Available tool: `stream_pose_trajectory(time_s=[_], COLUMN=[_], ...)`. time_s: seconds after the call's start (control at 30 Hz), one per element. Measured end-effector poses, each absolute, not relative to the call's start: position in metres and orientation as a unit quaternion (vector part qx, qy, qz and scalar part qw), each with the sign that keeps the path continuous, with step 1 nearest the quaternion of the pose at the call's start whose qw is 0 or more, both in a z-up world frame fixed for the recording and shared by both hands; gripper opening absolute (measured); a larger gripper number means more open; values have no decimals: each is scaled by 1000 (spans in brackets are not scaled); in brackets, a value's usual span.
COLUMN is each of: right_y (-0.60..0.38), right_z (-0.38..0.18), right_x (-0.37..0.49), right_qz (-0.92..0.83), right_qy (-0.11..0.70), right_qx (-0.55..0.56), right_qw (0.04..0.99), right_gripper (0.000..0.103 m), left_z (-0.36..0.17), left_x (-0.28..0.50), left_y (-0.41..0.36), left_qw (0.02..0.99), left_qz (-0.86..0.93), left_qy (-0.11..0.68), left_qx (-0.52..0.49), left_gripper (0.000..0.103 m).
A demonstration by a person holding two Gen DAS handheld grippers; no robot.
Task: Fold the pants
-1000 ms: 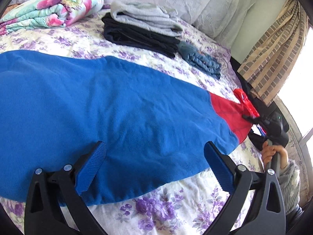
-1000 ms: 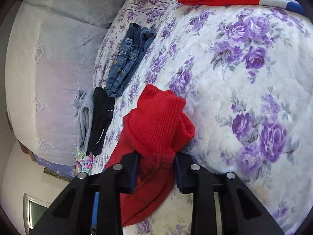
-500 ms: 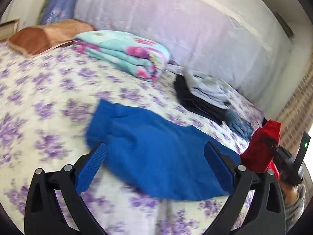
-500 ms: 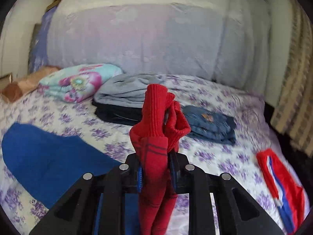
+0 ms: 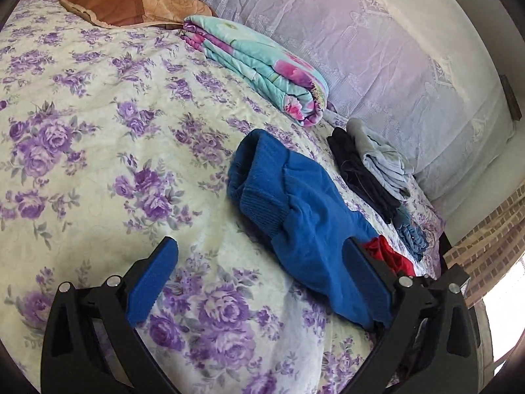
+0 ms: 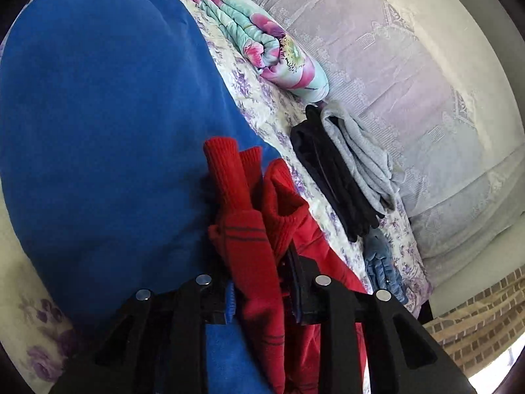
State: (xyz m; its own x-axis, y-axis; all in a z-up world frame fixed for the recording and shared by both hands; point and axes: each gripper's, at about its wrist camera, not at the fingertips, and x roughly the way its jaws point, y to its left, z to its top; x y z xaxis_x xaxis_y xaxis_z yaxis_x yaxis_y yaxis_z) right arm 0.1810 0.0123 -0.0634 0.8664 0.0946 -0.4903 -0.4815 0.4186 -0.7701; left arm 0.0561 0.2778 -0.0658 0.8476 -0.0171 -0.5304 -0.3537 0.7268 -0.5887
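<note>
The blue pants [image 5: 302, 210] with red cuffs lie along the floral bed, waistband end to the left. In the right wrist view the blue cloth [image 6: 105, 124] fills the left. My right gripper [image 6: 262, 298] is shut on the red cuff end [image 6: 249, 229] of the pants and holds it over the blue part. My left gripper [image 5: 262, 282] is open and empty, low over the bed, its right finger [image 5: 367, 282] against the blue cloth. A bit of the red cuff [image 5: 387, 256] shows behind that finger.
A folded floral blanket [image 5: 262, 65] and a brown pillow [image 5: 131, 6] lie at the back. Folded grey [image 5: 380, 161], dark [image 5: 361, 177] and denim [image 5: 410, 229] clothes are stacked to the right near the lace headboard cover [image 5: 393, 49]. A brick-pattern curtain [image 5: 485, 239] hangs far right.
My right gripper has carried the red cuff end from the far end of the pants back over the blue cloth. My left gripper has drawn back and swung left, staying open.
</note>
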Motion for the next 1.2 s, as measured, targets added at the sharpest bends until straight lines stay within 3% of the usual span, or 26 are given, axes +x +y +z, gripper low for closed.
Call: stream_pose_trajectory(time_s=[0.07, 0.13, 0.17, 0.33, 0.47, 0.6, 0.9, 1.03, 1.1, 1.2], right_y=[7, -5, -12, -41, -7, 18, -6, -9, -20, -43], right_z=[-59, -42, -30, 31, 13, -41, -5, -42, -37, -13], right_x=[180, 171, 167, 200, 222, 236, 223, 238, 241, 240], right_qz=[184, 198, 214, 233, 209, 185, 230, 217, 221, 243], right_qy=[193, 185, 186, 225, 229, 265, 260, 324, 322, 299], right_qx=[-502, -481, -456, -245, -280, -370, -283, -312, -272, -200], right_qw=[823, 834, 844, 914, 909, 871, 894, 866, 879, 901], right_gripper=[41, 61, 64, 65, 65, 63, 64, 68, 75, 78], left_z=[-66, -68, -69, -70, -70, -71, -60, -68, -67, -67], left_x=[58, 58, 58, 60, 59, 63, 81, 103, 110, 118], left_y=[278, 280, 281, 279, 279, 278, 279, 287, 288, 290], left_qw=[894, 891, 891, 893, 892, 891, 876, 850, 846, 833], left_qz=[89, 87, 85, 86, 85, 88, 57, 77, 81, 81], left_qy=[259, 261, 260, 259, 259, 268, 295, 321, 324, 327], left_qx=[-355, -361, -363, -359, -360, -355, -377, -411, -416, -438], left_gripper=[98, 98, 98, 98, 98, 98, 98, 98, 98, 98])
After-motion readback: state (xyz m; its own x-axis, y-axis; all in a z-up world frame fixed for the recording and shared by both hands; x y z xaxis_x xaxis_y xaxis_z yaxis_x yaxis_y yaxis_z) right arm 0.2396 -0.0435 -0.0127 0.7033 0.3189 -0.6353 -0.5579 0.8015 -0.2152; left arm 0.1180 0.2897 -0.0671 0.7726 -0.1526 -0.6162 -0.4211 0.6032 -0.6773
